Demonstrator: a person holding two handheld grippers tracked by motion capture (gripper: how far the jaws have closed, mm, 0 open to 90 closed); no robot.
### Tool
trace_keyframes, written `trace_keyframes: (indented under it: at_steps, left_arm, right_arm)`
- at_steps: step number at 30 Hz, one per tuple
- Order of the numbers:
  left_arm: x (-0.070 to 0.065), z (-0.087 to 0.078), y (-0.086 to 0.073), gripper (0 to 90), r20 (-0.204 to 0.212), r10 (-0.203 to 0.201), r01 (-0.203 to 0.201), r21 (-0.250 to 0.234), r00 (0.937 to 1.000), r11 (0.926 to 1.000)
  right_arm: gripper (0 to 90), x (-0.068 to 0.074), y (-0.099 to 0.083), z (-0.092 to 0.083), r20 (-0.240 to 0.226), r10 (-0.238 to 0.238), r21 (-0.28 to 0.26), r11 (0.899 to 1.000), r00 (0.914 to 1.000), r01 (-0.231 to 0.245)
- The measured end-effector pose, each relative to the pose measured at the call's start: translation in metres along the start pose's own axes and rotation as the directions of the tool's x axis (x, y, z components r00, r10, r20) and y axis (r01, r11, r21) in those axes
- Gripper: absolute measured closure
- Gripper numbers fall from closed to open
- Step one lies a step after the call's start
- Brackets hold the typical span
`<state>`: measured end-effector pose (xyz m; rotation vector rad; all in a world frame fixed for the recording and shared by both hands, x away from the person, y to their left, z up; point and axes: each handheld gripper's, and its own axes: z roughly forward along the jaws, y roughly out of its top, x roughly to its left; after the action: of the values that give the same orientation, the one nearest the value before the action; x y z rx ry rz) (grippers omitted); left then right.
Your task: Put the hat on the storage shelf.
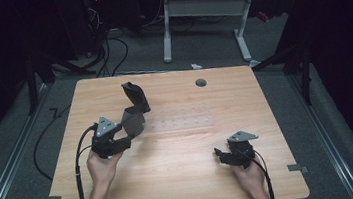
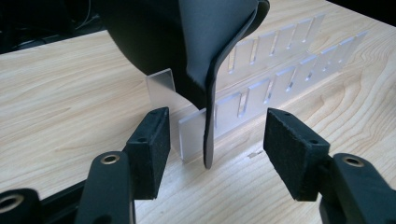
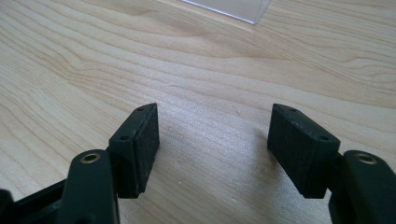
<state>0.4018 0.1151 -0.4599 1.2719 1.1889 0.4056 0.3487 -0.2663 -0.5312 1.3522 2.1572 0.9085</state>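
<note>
A dark, thin, curved sheet (image 1: 135, 106) stands upright at the left end of a clear slotted rack (image 1: 182, 122) that lies flat on the wooden table (image 1: 183, 179). In the left gripper view the sheet's (image 2: 205, 46) lower edge hangs between my jaws, close to the rack's (image 2: 280, 60) near corner, and neither pad touches it. My left gripper (image 1: 130, 130) (image 2: 222, 151) is open around that edge. At the table's front right, my right gripper (image 1: 219, 154) (image 3: 215, 149) is open over bare wood, nothing between its pads.
A small grey round cap (image 1: 201, 82) sits in the tabletop near the far edge. Behind the table stands a white desk frame (image 1: 206, 20). Cables (image 1: 108, 52) lie on the floor at the far left. A clear plastic corner (image 3: 233, 9) lies ahead of the right gripper.
</note>
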Motion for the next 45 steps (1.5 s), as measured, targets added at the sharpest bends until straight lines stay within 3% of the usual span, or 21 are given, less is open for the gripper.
trace_keyframes:
  at_steps: [8, 17, 33, 45]
  left_arm:
    - [0.007, -0.014, -0.002, 40.1, -0.007, -0.040, 0.040, -0.024, 0.9992, 0.9989]
    - [0.008, -0.026, -0.005, 39.8, -0.007, -0.058, 0.058, -0.025, 0.9983, 0.9980]
    - [0.003, -0.041, -0.032, 38.2, 0.010, -0.096, 0.095, 0.022, 0.9954, 0.9952]
    - [-0.002, -0.035, -0.051, 37.2, 0.008, -0.076, 0.075, 0.070, 0.9971, 0.9947]
  right_arm:
    - [34.3, 0.000, 0.000, 0.000, 0.000, 0.001, 0.000, 1.000, 1.0000, -0.001]
    - [34.3, 0.000, 0.000, 0.000, 0.000, 0.001, 0.000, 1.000, 1.0000, -0.001]
    - [34.4, 0.000, 0.000, 0.000, 0.000, 0.000, 0.000, 1.000, 1.0000, 0.000]
    - [34.3, 0.000, 0.000, 0.000, 0.000, 0.000, 0.000, 1.000, 1.0000, 0.000]
